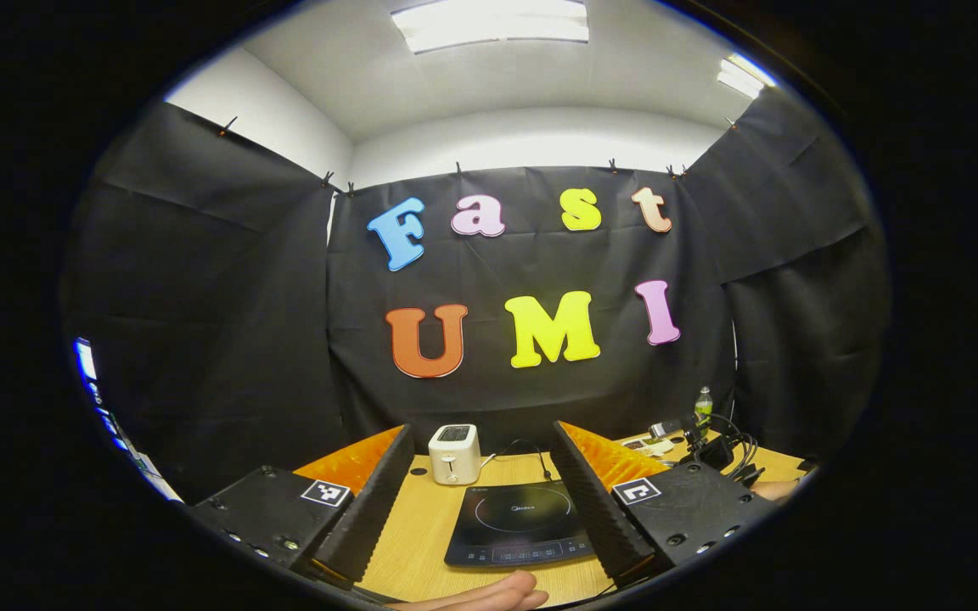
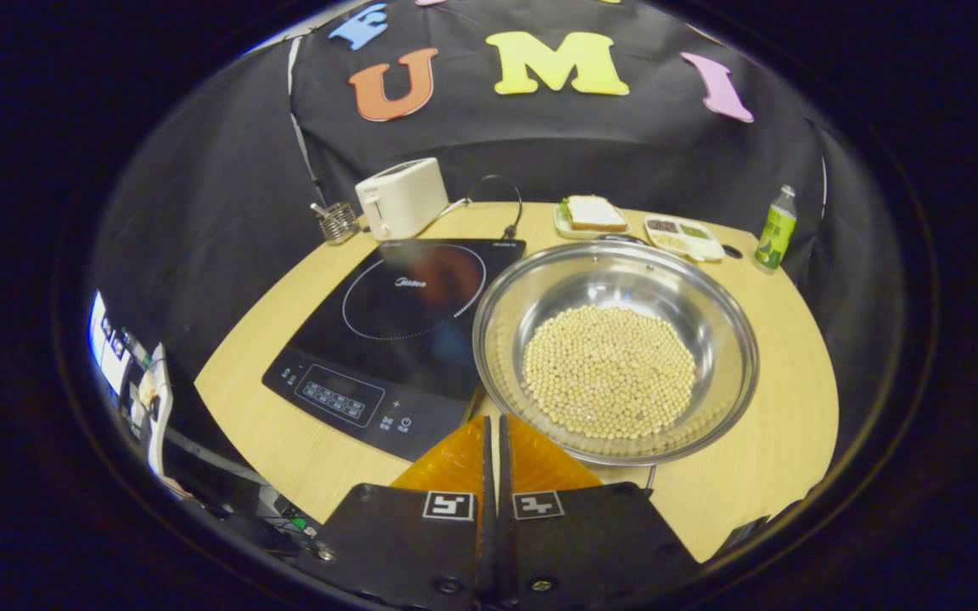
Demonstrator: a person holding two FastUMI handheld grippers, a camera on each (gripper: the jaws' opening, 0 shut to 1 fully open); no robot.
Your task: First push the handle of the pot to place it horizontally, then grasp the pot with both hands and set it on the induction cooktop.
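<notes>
we hold the right gripper (image 2: 493, 424) low over the table's (image 2: 795, 373) near edge with its jaws pressed together and nothing between them, tips just at the near rim of the pot (image 2: 616, 352). closed fingers make a firm blunt pusher, which suits the first step, nudging the handle flat. the handle itself is hard to make out: a thin wire seems to curve under the near rim, close to the tips, but we cannot tell how it lies.

the pot is a wide steel bowl holding pale beans (image 2: 609, 372), standing on the table just right of the cooktop (image 2: 408, 327), its left rim at or slightly over the cooktop's edge. it has not been lifted onto the glass.

the left gripper (image 1: 482, 492) hangs higher and level, jaws spread wide and empty, looking across the cooktop (image 1: 519, 526) toward the toaster (image 1: 454, 454). we judge it is waiting, ready to take one side of the rim once the handle is down. a hand (image 1: 489, 594) shows at the bottom of this view.

the right gripper view gives us the pot, beans, a sandwich plate (image 2: 591, 216), a snack tray (image 2: 682, 238) and a bottle (image 2: 775, 229). the left gripper view gives the cables (image 1: 722, 450) at the table's right.
</notes>
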